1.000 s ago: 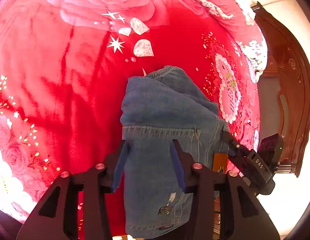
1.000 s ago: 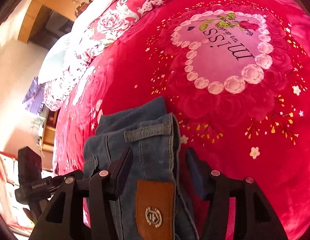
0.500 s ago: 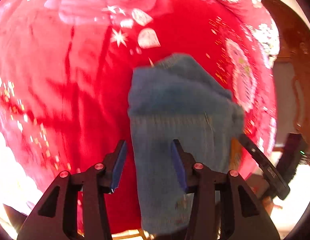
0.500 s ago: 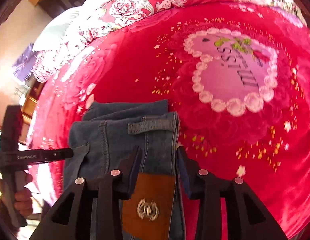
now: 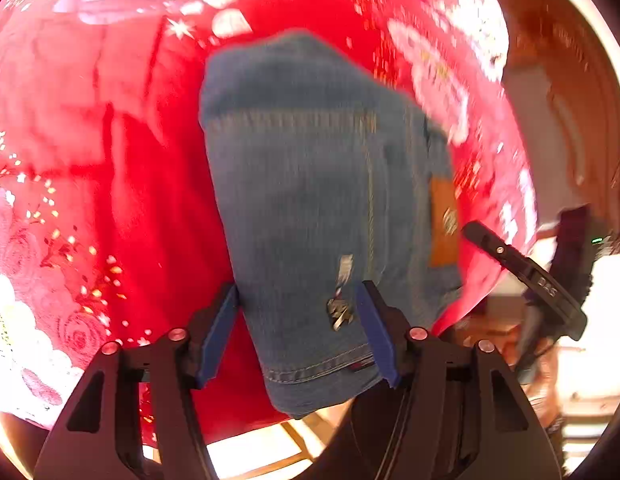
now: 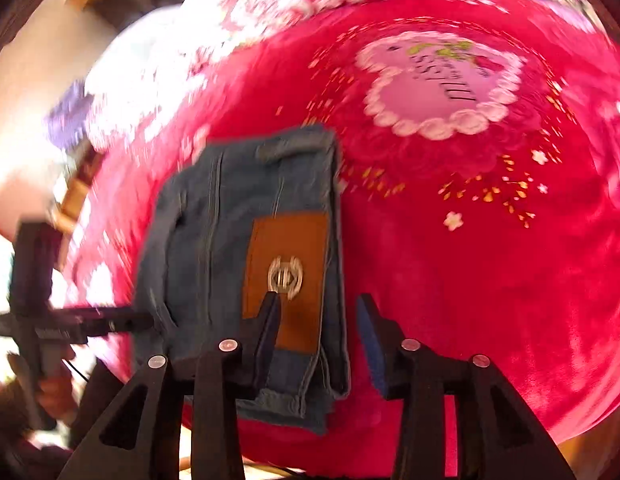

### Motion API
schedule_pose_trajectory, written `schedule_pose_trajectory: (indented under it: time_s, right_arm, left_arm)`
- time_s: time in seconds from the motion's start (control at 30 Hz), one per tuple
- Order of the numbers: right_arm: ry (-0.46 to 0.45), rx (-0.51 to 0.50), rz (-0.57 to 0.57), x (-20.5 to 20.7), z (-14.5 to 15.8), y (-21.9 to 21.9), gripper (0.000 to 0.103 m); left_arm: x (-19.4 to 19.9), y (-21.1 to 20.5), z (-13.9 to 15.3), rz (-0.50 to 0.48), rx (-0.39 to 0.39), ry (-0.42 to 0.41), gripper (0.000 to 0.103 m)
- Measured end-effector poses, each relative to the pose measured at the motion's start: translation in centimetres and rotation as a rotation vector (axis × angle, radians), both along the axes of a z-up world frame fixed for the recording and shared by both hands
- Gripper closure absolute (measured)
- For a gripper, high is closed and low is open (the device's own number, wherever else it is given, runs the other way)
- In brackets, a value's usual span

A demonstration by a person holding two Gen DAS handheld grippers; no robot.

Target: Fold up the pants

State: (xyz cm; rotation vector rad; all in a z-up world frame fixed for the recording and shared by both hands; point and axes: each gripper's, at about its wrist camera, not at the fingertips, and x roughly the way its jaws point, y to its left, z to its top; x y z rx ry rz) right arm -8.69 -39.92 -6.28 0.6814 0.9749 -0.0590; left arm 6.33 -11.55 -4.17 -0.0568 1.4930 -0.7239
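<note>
Releasing folded pants [image 5: 321,200]: left gripper [image 5: 296,334] jaws just opened, straddling near hem, not pinching. Right gripper [image 6: 317,338] parted, jaws just widening, over waistband patch [image 6: 286,276]. Bundle on bed [image 6: 469,280] at 12 o'clock. Fold looks done; next, withdraw cleanly.

The blue denim pants [image 5: 317,184] lie folded into a compact stack on the red floral bed; one end overhangs the near edge. A brown leather patch [image 6: 286,276] with a metal emblem faces up; a belt loop shows at the far end.

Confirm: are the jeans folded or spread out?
Folded. The jeans lie as a compact stacked bundle on the red blanket, layered edges showing.
</note>
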Motion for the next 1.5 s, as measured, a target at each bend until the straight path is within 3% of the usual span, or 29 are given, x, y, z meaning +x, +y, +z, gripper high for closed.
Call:
schedule_pose_trajectory:
  time_s: [0.07,0.23,0.3,0.4,0.6,0.67,0.73,0.8,1.2,1.5]
  right_arm:
    - [-0.01,0.081,-0.075,0.0,-0.9,-1.5,0.054]
    - [-0.01,0.206,-0.104,2.4,-3.2,-2.3,0.053]
    - [-0.033,0.281,-0.115,3.1,-4.2,-2.5,0.046]
    - [-0.046,0.372,-0.06,4.4,-5.3,-2.1,0.045]
    - [-0.001,0.17,0.048,6.7,-4.3,-0.5,0.045]
    - [0.021,0.074,0.08,6.9,-3.5,0.6,0.051]
    - [0.022,-0.022,0.129,6.9,-2.4,2.1,0.06]
    - [0.017,-0.073,0.158,6.2,-1.4,3.1,0.069]
    - [-0.026,-0.021,0.16,7.0,0.7,5.2,0.07]
    - [-0.073,-0.032,0.243,13.6,3.4,9.9,0.07]
  left_arm:
    - [1.3,0.5,0.0,0.054,-0.027,0.025,0.043]
    - [3.8,1.6,-2.2,0.179,-0.054,0.138,0.042]
    - [4.2,1.5,-3.8,0.197,-0.049,0.209,0.042]
    - [4.3,1.5,-4.3,0.236,-0.077,0.241,0.031]
    - [4.4,-1.8,-3.8,0.215,-0.027,0.175,0.028]
    - [3.8,-2.5,-2.9,0.187,0.027,0.095,0.042]
    - [2.9,-3.3,-1.6,0.14,0.07,-0.014,0.068]
    - [2.2,-2.7,-0.6,0.109,0.072,-0.084,0.079]
    - [2.5,-0.4,1.7,0.132,0.076,-0.168,0.081]
    - [8.9,3.5,4.0,0.281,0.094,-0.203,0.081]
